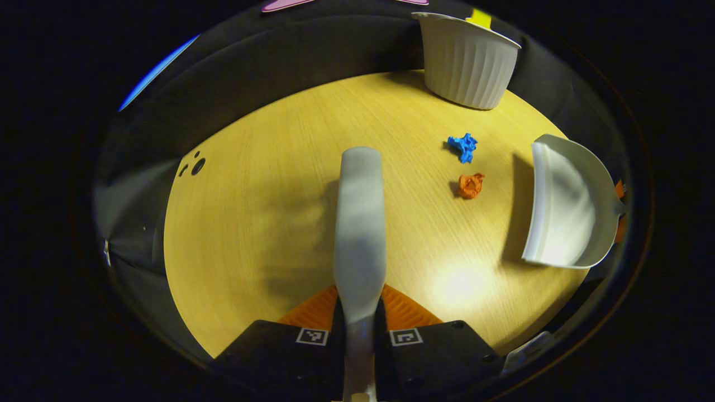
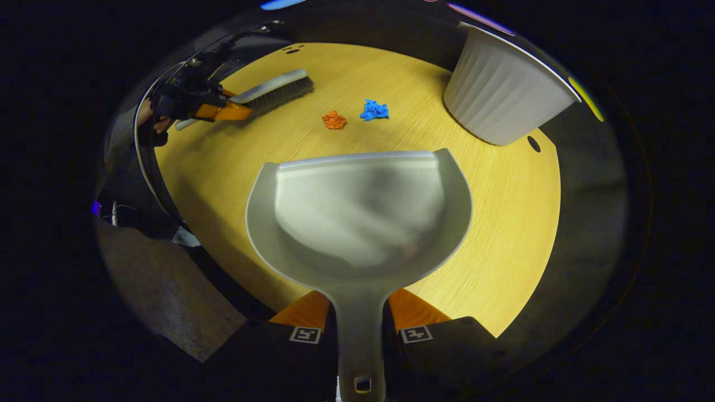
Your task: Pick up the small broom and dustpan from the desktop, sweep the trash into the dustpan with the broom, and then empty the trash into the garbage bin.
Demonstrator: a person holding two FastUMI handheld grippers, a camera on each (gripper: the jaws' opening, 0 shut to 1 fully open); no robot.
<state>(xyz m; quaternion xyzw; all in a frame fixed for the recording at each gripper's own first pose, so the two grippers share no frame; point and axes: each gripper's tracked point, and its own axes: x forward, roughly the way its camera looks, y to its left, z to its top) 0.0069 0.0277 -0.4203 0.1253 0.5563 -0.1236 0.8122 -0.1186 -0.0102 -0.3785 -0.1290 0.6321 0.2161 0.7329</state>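
My left gripper point(image 1: 359, 312) is shut on the handle of the small grey broom point(image 1: 360, 223), which points forward above the wooden desktop point(image 1: 251, 223). My right gripper point(image 2: 357, 318) is shut on the handle of the grey dustpan point(image 2: 363, 218), held above the desktop point(image 2: 503, 223) with its lip toward the trash. Two crumpled paper scraps lie on the desk: a blue one point(image 1: 463, 146) point(image 2: 373, 110) and an orange one point(image 1: 471, 185) point(image 2: 334, 119). In the left gripper view the dustpan point(image 1: 564, 206) is at the right. In the right gripper view the broom point(image 2: 273, 90) and the left gripper point(image 2: 220, 111) are at the far left.
A white ribbed garbage bin point(image 1: 466, 58) point(image 2: 503, 89) stands at the desk's far edge, behind the scraps. Small dark holes point(image 1: 195, 164) mark the desktop's left side, and another hole point(image 2: 533, 144) lies near the bin. A hand point(image 2: 148, 120) holds the left gripper.
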